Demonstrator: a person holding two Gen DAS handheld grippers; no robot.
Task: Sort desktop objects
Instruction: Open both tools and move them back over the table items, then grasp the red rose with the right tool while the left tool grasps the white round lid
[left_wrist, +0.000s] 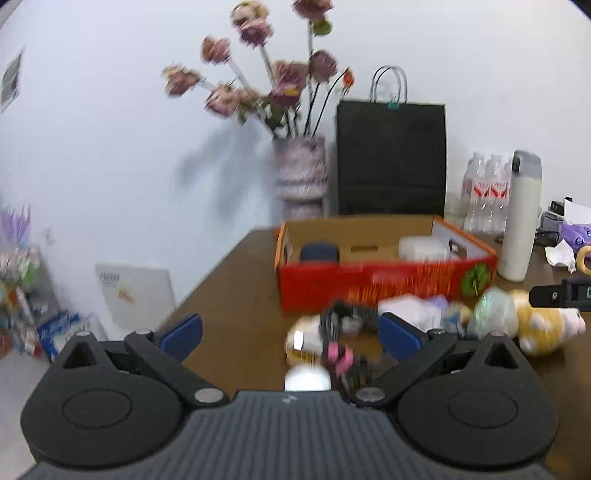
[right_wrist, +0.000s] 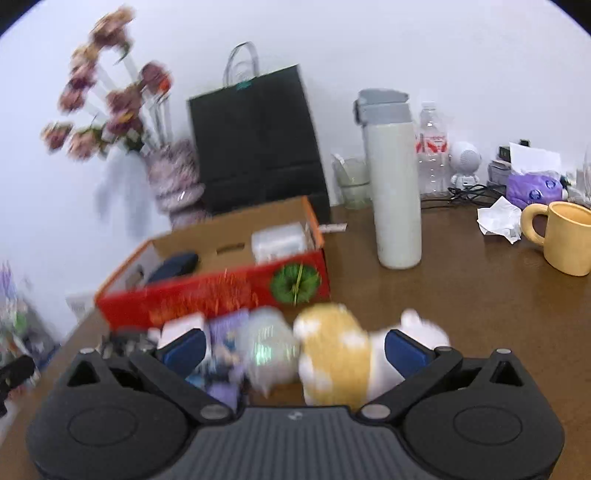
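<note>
Red cardboard box (left_wrist: 384, 284) holds few items | plush toy (right_wrist: 332, 354) and clutter unsorted on desk (right_wrist: 461, 295) | left claw (left_wrist: 291, 332), right claw (right_wrist: 295, 350) fully spread, empty | sorting barely begun

We note a smooth brown wood-look bench (right_wrist: 461, 295), a printed cardboard box (left_wrist: 369, 284) with plain kraft inside, a matt black paper bag (left_wrist: 391, 158), a fuzzy cloth plush toy (right_wrist: 332, 354), a glazed yellow mug (right_wrist: 569, 240) and clear plastic bottles (left_wrist: 487, 192).
</note>
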